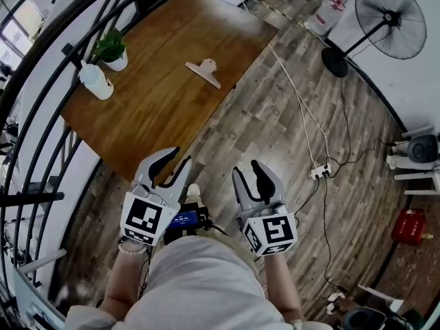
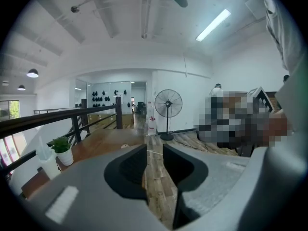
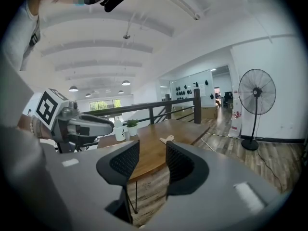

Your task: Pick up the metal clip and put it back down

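The metal clip (image 1: 203, 71) lies flat on the wooden table (image 1: 165, 108), towards its far right side. In the right gripper view the clip (image 3: 167, 139) shows small on the tabletop, just beyond the jaws. Both grippers are held close to the person's body, short of the table's near edge and well away from the clip. My left gripper (image 1: 180, 158) is open, nothing between its fingers, and points at the table's near corner. My right gripper (image 1: 246, 169) is open and empty too, over the plank floor. My left gripper (image 3: 79, 124) also appears in the right gripper view.
A potted plant (image 1: 113, 50) and a white bottle (image 1: 96, 81) stand at the table's left edge by the black railing (image 1: 41, 81). A standing fan (image 1: 390, 20), a power strip (image 1: 321, 172) with cables and a red box (image 1: 409, 225) are on the floor to the right.
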